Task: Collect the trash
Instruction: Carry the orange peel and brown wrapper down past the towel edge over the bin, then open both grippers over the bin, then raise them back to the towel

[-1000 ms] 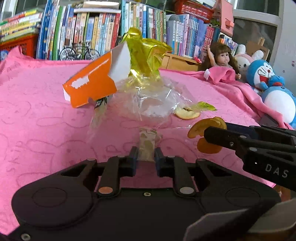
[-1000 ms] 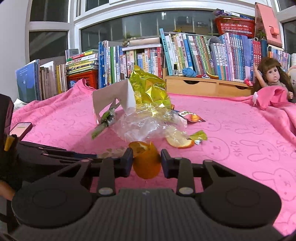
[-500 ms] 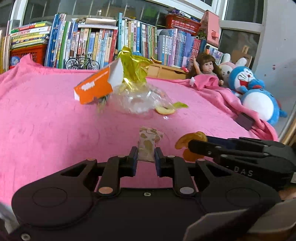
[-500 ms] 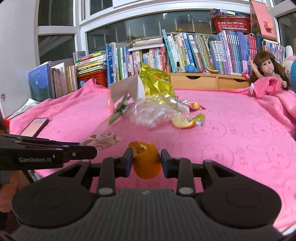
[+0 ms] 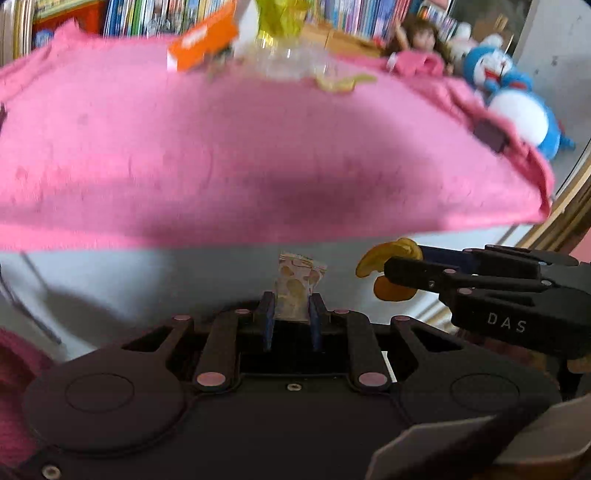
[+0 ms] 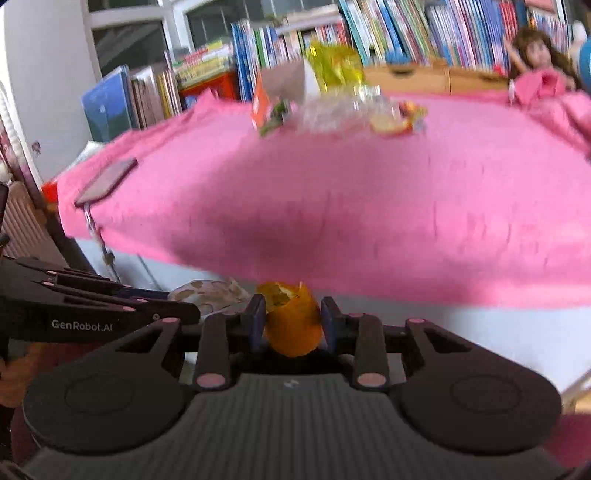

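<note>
Wrapper (image 5: 297, 286) sits pinched upright in the left gripper (image 5: 291, 312), jaws nearly closed on its lower end; orange peel (image 6: 291, 321) is clamped in the right gripper (image 6: 292, 319), jaws part-open around it, pads pressing both sides. In the left view the right gripper comes in from the right w/ the peel (image 5: 388, 271) at its tip; in the right view the left gripper (image 6: 184, 312) lies alongside w/ the wrapper (image 6: 210, 293) showing past it. Change vs. a sec ago: both hands have pulled back off the bed (image 5: 258, 155). Earlier the held bits hung over the pink cover; now they're past its near edge, over the pale front below, and the cameras tilt down more. Grips look unchanged. Rest of the trash stays at the far edge by the books (image 6: 406, 33): orange box (image 5: 201, 46), yellow foil (image 6: 334, 66), clear plastic (image 5: 295, 64), a peel slice (image 6: 388, 123). Phone (image 6: 107, 181) lies at the left edge, doll (image 6: 535, 55) at the far right corner. Reading: first two pieces are picked and on the way to a bin, probably low and near the person; no bin in view yet. Most of the pile remains, so task is early. Views are blurred.
</note>
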A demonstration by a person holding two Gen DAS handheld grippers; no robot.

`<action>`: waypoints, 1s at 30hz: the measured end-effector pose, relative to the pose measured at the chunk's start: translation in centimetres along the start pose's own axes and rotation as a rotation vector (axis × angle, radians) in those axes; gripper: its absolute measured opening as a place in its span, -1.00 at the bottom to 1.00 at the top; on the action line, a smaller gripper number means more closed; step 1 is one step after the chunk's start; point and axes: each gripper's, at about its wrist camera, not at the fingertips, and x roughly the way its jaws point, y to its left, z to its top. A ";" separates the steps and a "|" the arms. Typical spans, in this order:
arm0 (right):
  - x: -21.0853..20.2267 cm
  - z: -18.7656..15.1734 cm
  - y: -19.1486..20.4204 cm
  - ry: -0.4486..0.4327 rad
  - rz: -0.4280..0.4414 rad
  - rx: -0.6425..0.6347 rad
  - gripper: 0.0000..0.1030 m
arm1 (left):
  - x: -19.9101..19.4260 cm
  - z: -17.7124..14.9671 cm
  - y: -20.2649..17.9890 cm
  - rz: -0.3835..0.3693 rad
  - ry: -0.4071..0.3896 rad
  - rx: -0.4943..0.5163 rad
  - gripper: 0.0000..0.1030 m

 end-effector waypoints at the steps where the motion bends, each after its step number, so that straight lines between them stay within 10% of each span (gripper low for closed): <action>1: 0.3 -0.3 -0.1 0.014 0.001 0.005 -0.27 | 0.4 -0.4 0.1 0.006 0.018 -0.002 -0.65; 20: 4.5 -4.0 -0.2 0.200 -0.027 0.048 -0.05 | 5.4 -4.2 0.9 0.076 0.239 -0.017 -0.63; 24: 4.5 -3.8 -0.2 0.192 -0.020 0.044 0.19 | 5.5 -3.9 0.8 0.087 0.234 -0.026 -0.10; 30: 4.0 -3.4 -0.3 0.178 -0.018 0.036 0.19 | 5.1 -3.0 0.3 0.112 0.220 -0.014 0.00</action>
